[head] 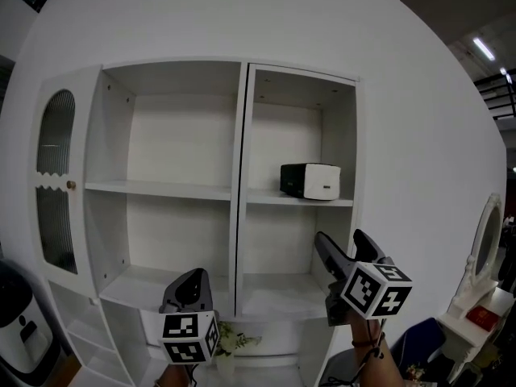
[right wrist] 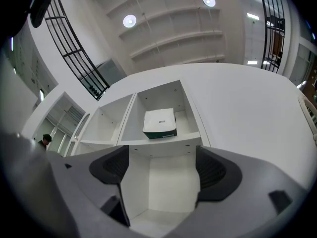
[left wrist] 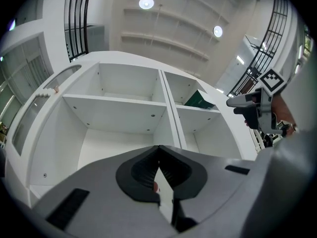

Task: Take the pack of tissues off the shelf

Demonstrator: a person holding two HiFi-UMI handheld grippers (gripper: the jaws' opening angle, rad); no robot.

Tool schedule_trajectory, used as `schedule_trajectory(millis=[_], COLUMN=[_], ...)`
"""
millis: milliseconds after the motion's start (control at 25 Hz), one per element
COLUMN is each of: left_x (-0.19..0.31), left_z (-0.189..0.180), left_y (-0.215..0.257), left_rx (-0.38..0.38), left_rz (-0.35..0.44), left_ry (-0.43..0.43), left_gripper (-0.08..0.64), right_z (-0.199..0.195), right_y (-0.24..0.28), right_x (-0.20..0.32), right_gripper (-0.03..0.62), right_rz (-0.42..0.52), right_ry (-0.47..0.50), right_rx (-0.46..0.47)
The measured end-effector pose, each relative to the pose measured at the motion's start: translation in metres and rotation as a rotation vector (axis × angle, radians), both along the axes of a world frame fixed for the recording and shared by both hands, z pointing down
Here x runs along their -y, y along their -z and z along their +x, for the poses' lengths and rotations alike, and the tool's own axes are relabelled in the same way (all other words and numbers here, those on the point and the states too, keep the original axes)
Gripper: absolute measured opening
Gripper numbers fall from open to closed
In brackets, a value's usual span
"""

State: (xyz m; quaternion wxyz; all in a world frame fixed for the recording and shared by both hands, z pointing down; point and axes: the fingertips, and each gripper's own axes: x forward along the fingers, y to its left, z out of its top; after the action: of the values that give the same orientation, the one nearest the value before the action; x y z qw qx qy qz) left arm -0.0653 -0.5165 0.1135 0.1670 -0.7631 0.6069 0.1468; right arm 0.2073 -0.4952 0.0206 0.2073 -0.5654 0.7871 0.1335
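Nothing done yet: the pack of tissues (head: 310,181) sits untouched on the middle shelf (head: 298,201) of the right bay, near its front edge.
Left to do: by my reading, all of it: reach up, close on the pack, draw it out.
Right hand-held gripper (head: 340,240): jaws wide apart, nothing between them. It is below shelf level, aimed up at the pack and well apart from it.
Left hand-held gripper (head: 192,285): jaws closed together, empty, low before the left bay.
Shelf unit (head: 240,176): two open bays, each with an upper and a lower compartment.
Contents: the pack alone, in the upper right compartment. The other three show bare boards.
Side door (head: 56,176): ribbed glass, and I can't read what is behind it.
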Motion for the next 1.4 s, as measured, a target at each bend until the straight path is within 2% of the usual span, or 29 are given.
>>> schedule_trajectory(millis=[280, 720, 1400], left_x=[0.004, 0.008, 0.008], left_z=[-0.006, -0.013, -0.03], left_y=[0.015, 0.028, 0.026], left_rx=[-0.001, -0.014, -0.053], left_rz=[0.028, 0.063, 0.069], left_ry=[0.02, 0.024, 0.027], left_gripper=[0.017, 0.017, 0.017], right_z=[-0.004, -0.016, -0.027], right_y=[0.035, 0.083, 0.114], right_x=[0.014, 0.035, 0.056], right_gripper=[0.426, 0.448, 0.486], right_rz=[0.008, 0.013, -0.031], right_ry=[0.012, -0.037, -0.126], right_rx=[-0.012, -0.076, -0.147])
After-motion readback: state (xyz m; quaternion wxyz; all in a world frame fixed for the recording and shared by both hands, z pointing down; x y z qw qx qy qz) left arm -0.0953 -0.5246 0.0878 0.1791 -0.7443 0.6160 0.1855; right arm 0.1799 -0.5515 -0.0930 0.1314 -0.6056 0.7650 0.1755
